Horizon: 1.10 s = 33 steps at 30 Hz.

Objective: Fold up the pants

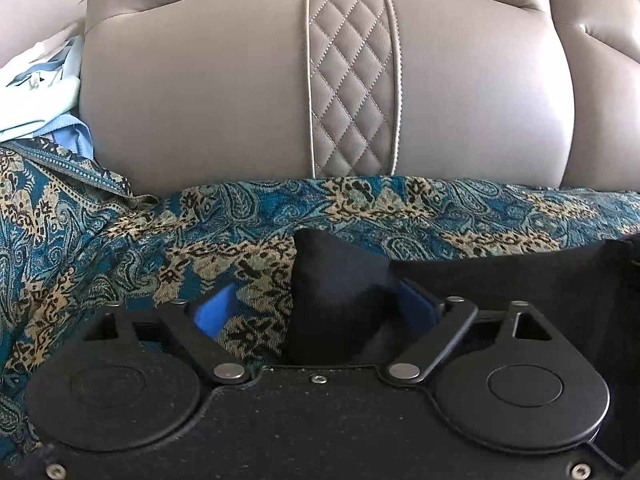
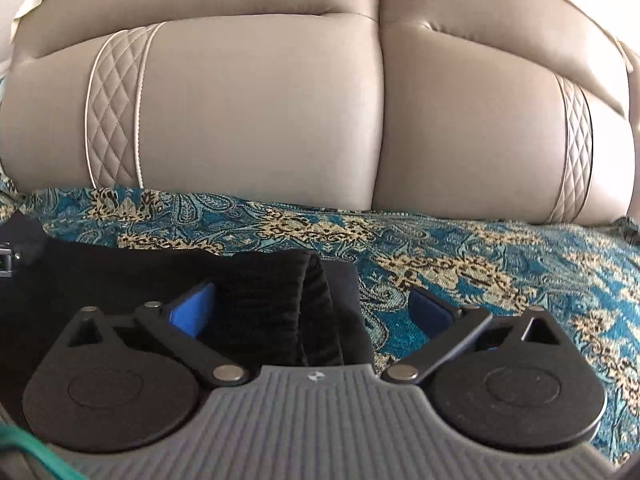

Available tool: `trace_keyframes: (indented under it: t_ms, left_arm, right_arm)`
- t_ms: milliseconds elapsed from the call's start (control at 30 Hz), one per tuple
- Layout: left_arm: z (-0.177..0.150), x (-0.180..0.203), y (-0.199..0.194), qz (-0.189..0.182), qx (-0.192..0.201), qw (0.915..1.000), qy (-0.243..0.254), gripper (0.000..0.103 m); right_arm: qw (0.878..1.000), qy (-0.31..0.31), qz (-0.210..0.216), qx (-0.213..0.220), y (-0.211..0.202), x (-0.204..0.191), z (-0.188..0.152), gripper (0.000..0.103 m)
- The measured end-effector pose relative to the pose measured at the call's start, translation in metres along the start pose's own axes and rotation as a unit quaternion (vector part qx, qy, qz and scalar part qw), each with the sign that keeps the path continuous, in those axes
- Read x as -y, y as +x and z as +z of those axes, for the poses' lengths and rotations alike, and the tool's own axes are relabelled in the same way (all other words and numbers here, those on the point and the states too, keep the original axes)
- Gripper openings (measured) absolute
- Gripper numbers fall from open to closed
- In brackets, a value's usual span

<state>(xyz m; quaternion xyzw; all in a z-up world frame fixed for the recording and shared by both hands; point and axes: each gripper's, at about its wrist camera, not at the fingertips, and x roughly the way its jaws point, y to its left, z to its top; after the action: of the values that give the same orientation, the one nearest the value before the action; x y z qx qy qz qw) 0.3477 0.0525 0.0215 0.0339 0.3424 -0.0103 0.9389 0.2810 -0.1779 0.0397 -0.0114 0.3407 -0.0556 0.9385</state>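
Your left gripper (image 1: 320, 304) stands wide open; a raised corner of the black pants (image 1: 340, 280) pokes up between its two blue pads (image 1: 216, 308), but neither pad presses on it, so you hold nothing there; your right gripper (image 2: 308, 308) is spread just as wide, with the ribbed end of the pants (image 2: 280, 300) lying in the gap, close to the left pad and well clear of the right one, again ungripped.

The pants lie as one dark bundle on the teal paisley throw (image 1: 120, 240) that covers the sofa seat; in the left wrist view they run off to the right, in the right wrist view (image 2: 100, 272) off to the left, so they lie between your two tools.

No container shows in either view; the throw (image 2: 500, 264) is the only thing bearing anything.

By count: one pair of pants; one throw; two taupe back cushions (image 2: 260, 112) side by side in the right wrist view, each with one quilted diamond-stitched strip (image 2: 116, 108); one such cushion (image 1: 200, 100) fills the left wrist view, with a heap of pale blue clothes (image 1: 40, 96) at its left edge, too bunched to count.
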Motion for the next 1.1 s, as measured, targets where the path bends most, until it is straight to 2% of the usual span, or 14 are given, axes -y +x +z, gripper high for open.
trace_keyframes:
  t_ms: [267, 333, 467, 567, 633, 733, 900, 1100]
  left_arm:
    - [-0.002, 0.009, -0.014, 0.009, 0.001, 0.9999, 0.01, 0.094]
    - [-0.004, 0.009, -0.026, 0.005, 0.005, 1.0, -0.001, 0.095]
    - [-0.017, 0.013, -0.06, -0.007, 0.017, 0.9998, -0.003, 0.1]
    - [-0.03, 0.019, -0.089, 0.009, 0.038, 0.9992, -0.011, 0.103]
    - [-0.038, 0.025, -0.106, 0.006, 0.045, 0.9989, -0.013, 0.103]
    - [-0.061, 0.027, -0.128, 0.007, 0.046, 0.9987, -0.023, 0.103]
    - [-0.119, 0.026, -0.164, -0.003, 0.032, 0.9983, -0.048, 0.103]
    - [-0.165, 0.03, -0.191, 0.005, 0.028, 0.9995, -0.014, 0.103]
  right_arm:
    - [0.998, 0.046, 0.034, -0.005, 0.002, 0.011, 0.0, 0.103]
    - [0.999, 0.047, 0.018, 0.012, -0.01, 0.01, 0.001, 0.103]
    - [0.996, 0.035, -0.007, 0.077, -0.054, 0.005, -0.007, 0.103]
    - [0.993, 0.058, 0.003, 0.107, -0.088, 0.006, -0.017, 0.103]
    - [0.99, 0.078, 0.022, 0.116, -0.104, 0.006, -0.026, 0.103]
    - [0.989, 0.086, 0.024, 0.12, -0.125, 0.001, -0.051, 0.103]
    - [0.986, 0.132, 0.039, 0.098, -0.156, -0.004, -0.105, 0.103]
    - [0.99, 0.091, 0.041, 0.095, -0.18, -0.022, -0.135, 0.103]
